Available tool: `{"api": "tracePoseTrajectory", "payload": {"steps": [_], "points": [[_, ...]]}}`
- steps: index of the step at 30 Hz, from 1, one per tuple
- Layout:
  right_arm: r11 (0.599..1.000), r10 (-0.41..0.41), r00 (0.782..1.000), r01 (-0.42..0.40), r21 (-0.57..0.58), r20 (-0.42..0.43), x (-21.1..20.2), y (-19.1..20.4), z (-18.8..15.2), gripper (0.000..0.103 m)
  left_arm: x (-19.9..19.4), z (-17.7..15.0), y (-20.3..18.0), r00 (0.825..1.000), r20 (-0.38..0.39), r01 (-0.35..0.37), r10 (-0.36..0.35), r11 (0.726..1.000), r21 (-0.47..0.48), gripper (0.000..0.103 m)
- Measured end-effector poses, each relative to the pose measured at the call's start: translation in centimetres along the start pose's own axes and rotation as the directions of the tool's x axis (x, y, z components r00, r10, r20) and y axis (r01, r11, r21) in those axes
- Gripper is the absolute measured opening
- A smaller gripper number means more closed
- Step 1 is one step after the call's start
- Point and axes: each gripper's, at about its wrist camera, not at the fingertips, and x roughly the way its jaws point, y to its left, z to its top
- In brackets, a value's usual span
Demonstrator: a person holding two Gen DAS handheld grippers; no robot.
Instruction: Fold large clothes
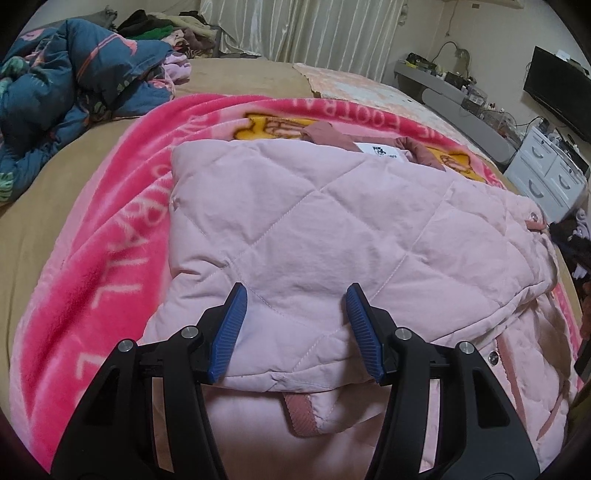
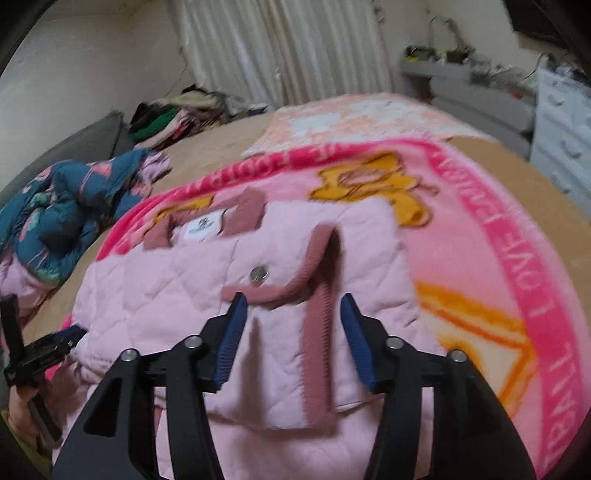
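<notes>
A light pink quilted jacket (image 1: pixel 314 229) lies folded on a bright pink blanket (image 1: pixel 110 240) on the bed. Its darker pink collar and white label (image 1: pixel 380 149) point away from me. My left gripper (image 1: pixel 295 295) is open, its blue pads either side of the folded quilted panel near its near edge. In the right wrist view the same jacket (image 2: pixel 177 295) shows its dusty-pink trimmed front edge and a metal snap (image 2: pixel 258 274). My right gripper (image 2: pixel 291 306) is open just above that trim. The left gripper (image 2: pixel 55 343) shows at the left edge there.
A dark blue flowered quilt (image 1: pixel 66 85) is heaped at the far left of the bed. A pile of clothes (image 1: pixel 166 29) lies by the curtain. A peach patterned blanket (image 1: pixel 354 85) lies beyond. White drawers (image 1: pixel 546 177) and a grey shelf stand on the right.
</notes>
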Motion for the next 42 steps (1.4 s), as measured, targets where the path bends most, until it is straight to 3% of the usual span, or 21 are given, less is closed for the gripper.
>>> {"api": "tracePoseTrajectory", "payload": {"steps": [6, 11, 16, 23, 32, 38, 42], "points": [[0.989, 0.058, 0.997, -0.051, -0.137, 0.044, -1.8, 4.5, 0.1, 0.074, 0.4, 0.1, 0.1, 1.000, -0.018, 0.004, -0.004, 1.000, 0.005, 0.048], [0.962, 0.090, 0.995, -0.101, -0.253, -0.052, 0.7, 9.6, -0.8, 0.076, 0.6, 0.1, 0.2, 1.000, -0.020, 0.001, -0.001, 1.000, 0.014, 0.048], [0.953, 0.084, 0.989, -0.116, -0.281, -0.123, 3.9, 12.5, -0.9, 0.076, 0.6, 0.2, 0.2, 1.000, -0.021, 0.001, -0.001, 1.000, 0.014, 0.048], [0.962, 0.047, 0.963, -0.115, -0.248, -0.266, 8.7, 12.6, -1.6, 0.081, 0.7, 0.1, 0.2, 1.000, -0.024, 0.012, -0.012, 1.000, 0.006, 0.048], [0.961, -0.002, 0.966, -0.070, -0.269, -0.259, 10.2, 12.8, -2.8, 0.084, 0.7, 0.1, 0.1, 1.000, -0.024, 0.013, -0.013, 1.000, 0.007, 0.048], [0.970, 0.028, 0.963, -0.091, -0.227, -0.266, 9.3, 12.3, -2.3, 0.084, 0.4, 0.4, 0.2, 0.999, -0.028, 0.027, -0.027, 1.000, -0.009, 0.048], [0.980, 0.073, 0.964, -0.117, -0.161, -0.254, 7.8, 11.7, -1.8, 0.094, -0.1, 0.6, 0.2, 0.998, -0.037, 0.042, -0.043, 0.999, -0.026, 0.055]]}}
